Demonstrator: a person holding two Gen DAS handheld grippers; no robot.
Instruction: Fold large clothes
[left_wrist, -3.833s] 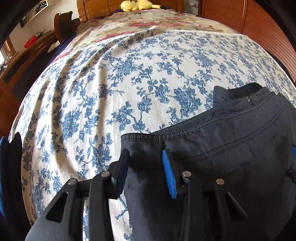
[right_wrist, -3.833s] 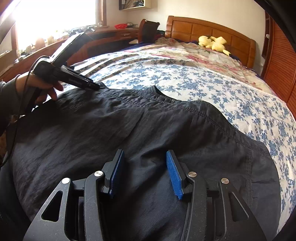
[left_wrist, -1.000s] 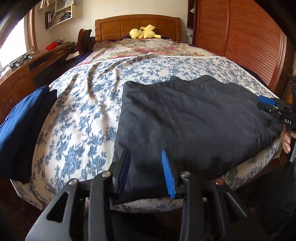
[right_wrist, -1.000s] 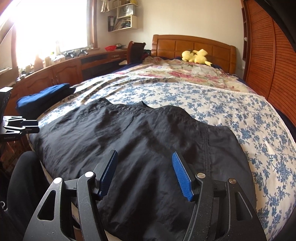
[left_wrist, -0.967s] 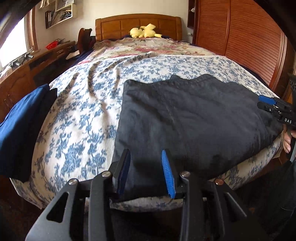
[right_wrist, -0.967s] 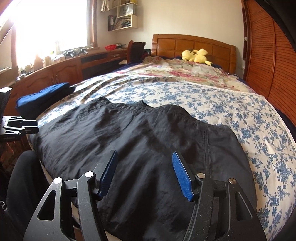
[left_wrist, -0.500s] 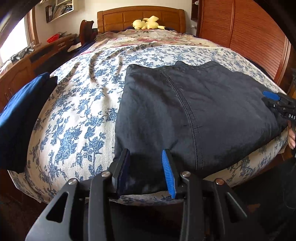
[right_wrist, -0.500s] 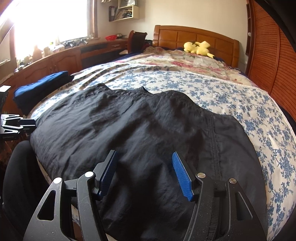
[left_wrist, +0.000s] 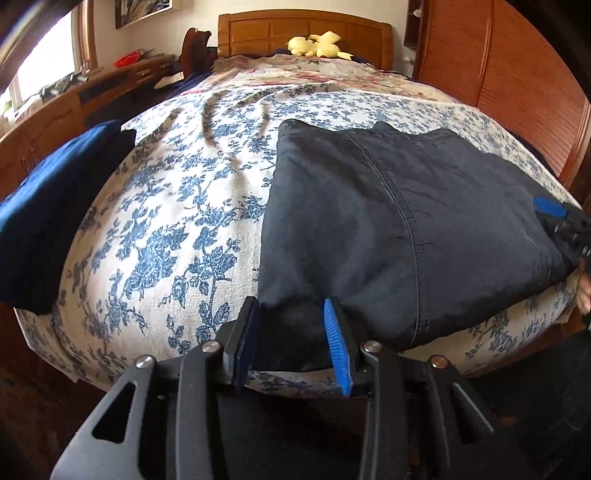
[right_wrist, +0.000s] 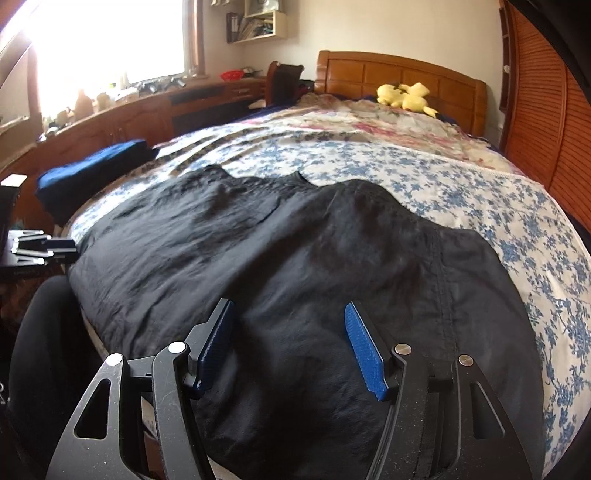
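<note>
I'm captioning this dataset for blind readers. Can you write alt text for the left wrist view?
An open left gripper straddles the near corner of a dark folded garment on a blue-floral bedspread. Folded blue clothes lie left; a yellow plush toy sits by the headboard.

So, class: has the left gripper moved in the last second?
Yes. The left gripper has advanced toward the black garment: against the headboard, the near hem now sits between its open fingers.

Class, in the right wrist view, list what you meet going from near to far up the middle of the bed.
Right tool → black garment → blue floral bedspread → pink floral quilt → yellow plush toy → wooden headboard.
</note>
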